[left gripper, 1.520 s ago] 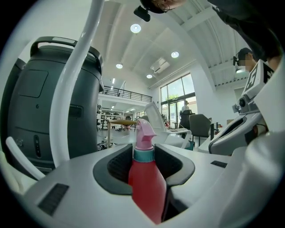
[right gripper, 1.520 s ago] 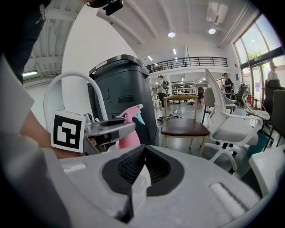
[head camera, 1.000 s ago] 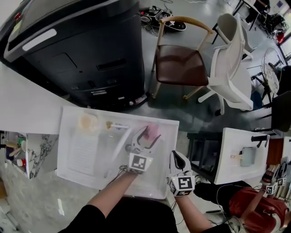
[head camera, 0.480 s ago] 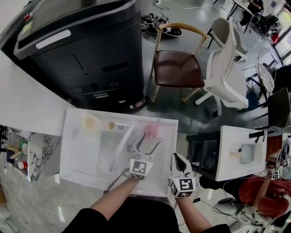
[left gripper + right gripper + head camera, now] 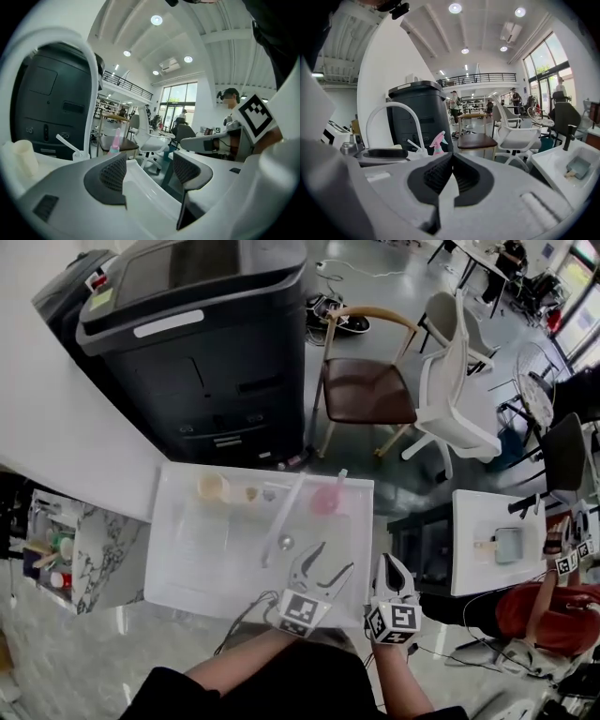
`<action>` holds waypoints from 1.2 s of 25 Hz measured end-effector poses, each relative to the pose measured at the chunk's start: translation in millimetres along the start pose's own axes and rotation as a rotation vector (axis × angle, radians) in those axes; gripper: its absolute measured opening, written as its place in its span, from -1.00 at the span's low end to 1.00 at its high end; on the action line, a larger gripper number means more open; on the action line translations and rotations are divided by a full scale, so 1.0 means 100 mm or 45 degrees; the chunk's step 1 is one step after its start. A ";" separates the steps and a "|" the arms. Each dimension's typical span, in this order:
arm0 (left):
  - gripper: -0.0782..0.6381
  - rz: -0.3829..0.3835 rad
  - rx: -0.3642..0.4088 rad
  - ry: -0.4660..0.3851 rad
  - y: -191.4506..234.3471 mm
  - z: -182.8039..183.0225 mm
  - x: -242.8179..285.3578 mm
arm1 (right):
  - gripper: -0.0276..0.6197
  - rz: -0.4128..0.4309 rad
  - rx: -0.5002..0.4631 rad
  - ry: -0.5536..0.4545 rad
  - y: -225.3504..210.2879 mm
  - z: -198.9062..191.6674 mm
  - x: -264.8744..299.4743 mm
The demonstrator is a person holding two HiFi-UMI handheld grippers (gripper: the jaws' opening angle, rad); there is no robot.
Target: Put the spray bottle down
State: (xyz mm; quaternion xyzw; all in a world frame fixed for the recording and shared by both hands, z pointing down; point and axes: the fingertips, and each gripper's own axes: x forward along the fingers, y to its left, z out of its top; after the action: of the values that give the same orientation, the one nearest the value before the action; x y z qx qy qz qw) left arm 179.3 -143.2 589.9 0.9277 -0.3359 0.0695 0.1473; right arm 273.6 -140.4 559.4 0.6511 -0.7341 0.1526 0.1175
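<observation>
I have the left gripper over the near edge of the white table. Its jaws have just been opening and now stand wide and released, with nothing between the pads. The pink spray bottle stands upright on the table at about 12 o'clock from that gripper, apart from it and near the far edge. The right gripper sits just beside the left at 3 o'clock, off the table's right edge, jaws clenched together on nothing. A pale cup stands at 10 o'clock, with a black machine beyond the table at 11 o'clock
</observation>
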 end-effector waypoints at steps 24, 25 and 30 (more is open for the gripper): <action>-0.70 0.356 -0.068 -0.145 0.59 0.63 -2.85 | -0.92 0.276 -0.095 -0.116 2.29 0.30 -1.00; -0.70 0.363 -0.064 -0.133 0.62 0.62 -2.90 | -0.92 0.286 -0.099 -0.113 2.38 0.29 -1.01; -0.70 0.391 -0.050 -0.110 0.76 0.64 -3.07 | -0.92 0.374 -0.120 -0.118 2.78 0.35 -0.92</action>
State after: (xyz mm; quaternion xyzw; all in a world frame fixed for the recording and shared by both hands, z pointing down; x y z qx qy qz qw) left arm -102.9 -34.3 477.0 0.8645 -0.4810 0.0448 0.1386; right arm 10.2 -39.5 473.3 0.5370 -0.8324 0.1033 0.0904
